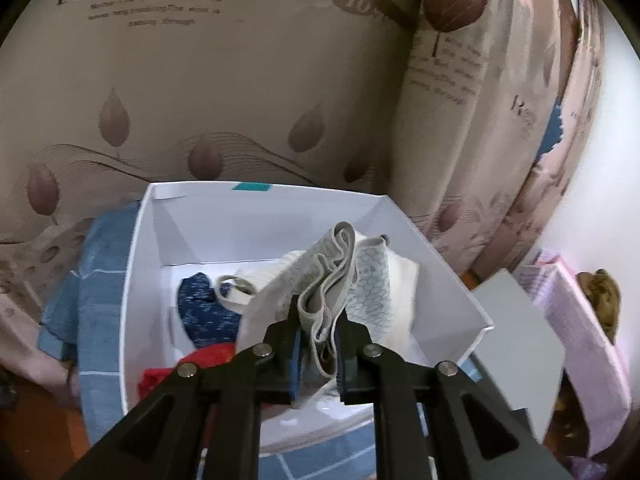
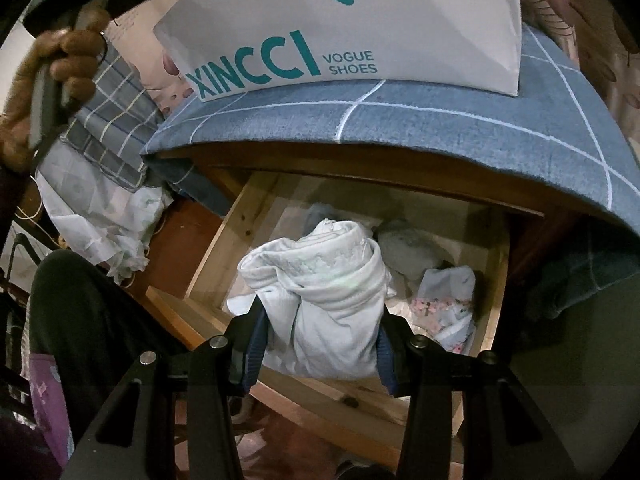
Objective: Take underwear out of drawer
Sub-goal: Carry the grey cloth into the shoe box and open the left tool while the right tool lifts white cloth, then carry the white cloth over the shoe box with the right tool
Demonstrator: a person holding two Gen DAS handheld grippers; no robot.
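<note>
While left gripper (image 1: 319, 334) pinches patterned grey underwear (image 1: 340, 276) over white box (image 1: 452, 280), right gripper (image 2: 318, 340) clamps pale bundle (image 2: 324, 300) above wooden drawer (image 2: 224, 236).

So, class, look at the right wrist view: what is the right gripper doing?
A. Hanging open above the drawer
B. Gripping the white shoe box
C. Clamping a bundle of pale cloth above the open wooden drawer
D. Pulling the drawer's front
C: the right gripper has both fingers pressed into the pale cloth bundle, with the open wooden drawer behind it.

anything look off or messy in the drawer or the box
Nothing damaged or spilled. The wooden drawer hangs open with loose bundled garments, and clothes lie jumbled in the white shoe box. That fits mid-task sorting.
</note>
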